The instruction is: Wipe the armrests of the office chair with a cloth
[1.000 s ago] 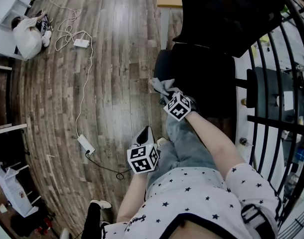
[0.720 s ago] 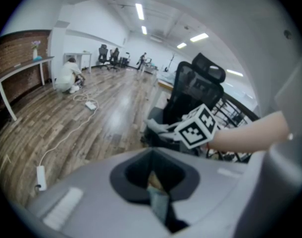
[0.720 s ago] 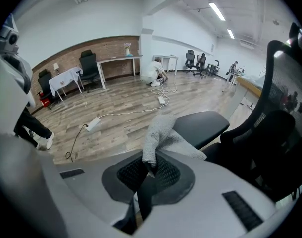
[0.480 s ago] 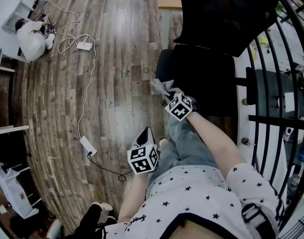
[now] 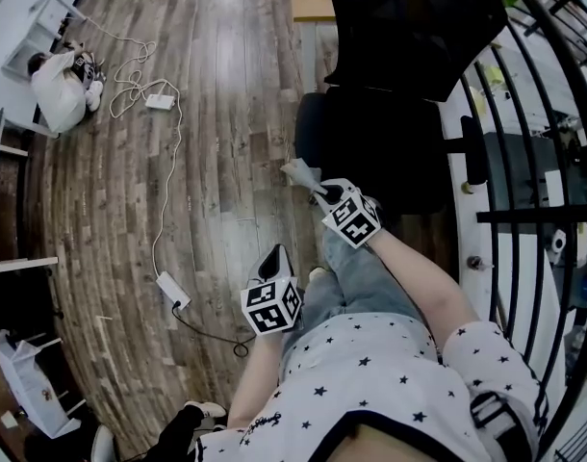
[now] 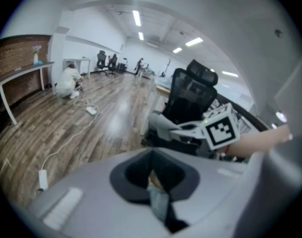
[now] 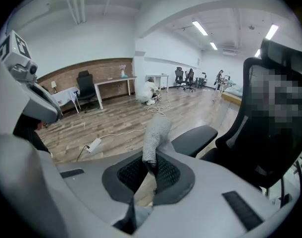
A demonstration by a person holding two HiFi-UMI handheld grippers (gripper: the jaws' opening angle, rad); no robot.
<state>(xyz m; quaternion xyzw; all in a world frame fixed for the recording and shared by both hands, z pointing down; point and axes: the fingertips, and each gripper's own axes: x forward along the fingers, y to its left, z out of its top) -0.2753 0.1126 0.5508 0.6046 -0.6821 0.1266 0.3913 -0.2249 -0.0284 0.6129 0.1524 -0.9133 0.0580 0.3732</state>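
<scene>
A black office chair (image 5: 409, 56) stands ahead of me, its left armrest (image 5: 311, 128) nearest my hands. My right gripper (image 5: 320, 192) is shut on a grey cloth (image 5: 301, 173), which hangs just off that armrest's front end. In the right gripper view the cloth (image 7: 155, 137) sticks up from the right gripper (image 7: 150, 170), beside the armrest pad (image 7: 193, 139). My left gripper (image 5: 275, 256) hangs lower over the floor, shut and holding nothing. The left gripper view shows the chair (image 6: 190, 95) and the cloth (image 6: 163, 126) beyond the left gripper (image 6: 156, 182).
A black metal railing (image 5: 524, 162) runs along the right, close behind the chair's other armrest (image 5: 471, 150). White cables and power strips (image 5: 162, 101) trail over the wooden floor. A person in white (image 5: 58, 77) crouches at the far left. White tables (image 5: 14, 258) line the left.
The right gripper has drawn slightly back toward me with the cloth. The left gripper has hardly moved. The view has shifted a little.
</scene>
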